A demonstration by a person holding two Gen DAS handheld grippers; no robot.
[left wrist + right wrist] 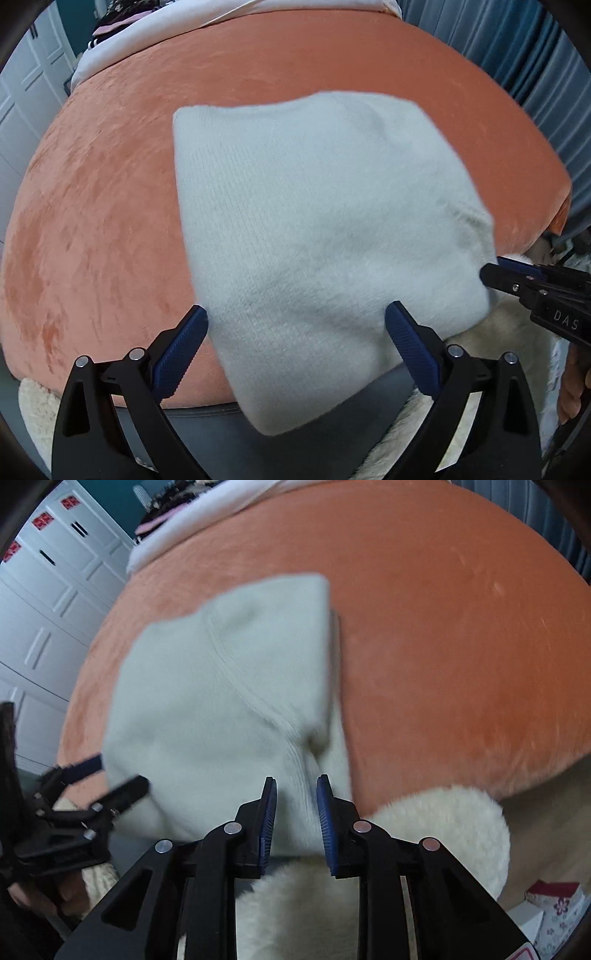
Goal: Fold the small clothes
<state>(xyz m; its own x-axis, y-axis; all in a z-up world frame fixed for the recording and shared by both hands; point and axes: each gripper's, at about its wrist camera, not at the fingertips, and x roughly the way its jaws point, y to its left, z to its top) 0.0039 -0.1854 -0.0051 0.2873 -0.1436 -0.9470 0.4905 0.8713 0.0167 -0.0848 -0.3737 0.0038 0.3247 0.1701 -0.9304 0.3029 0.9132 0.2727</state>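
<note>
A small pale grey-white knitted garment (pixel 325 229) lies folded on the orange bed, its near end hanging over the bed edge; it also shows in the right wrist view (pixel 221 701) with a seam running across it. My left gripper (pixel 297 328) is open, its blue-padded fingers spread on either side of the garment's near part. My right gripper (pixel 295 805) is partly open with the garment's near edge between its fingers; in the left wrist view it (pixel 491 271) sits at the garment's right edge.
The orange plush bed cover (pixel 110 221) spreads all around the garment. A fluffy cream rug (pixel 424 830) lies below the bed edge. White bedding (pixel 122 48) is at the far end, white cabinets (pixel 44 602) at left, blue curtains (pixel 517 48) at right.
</note>
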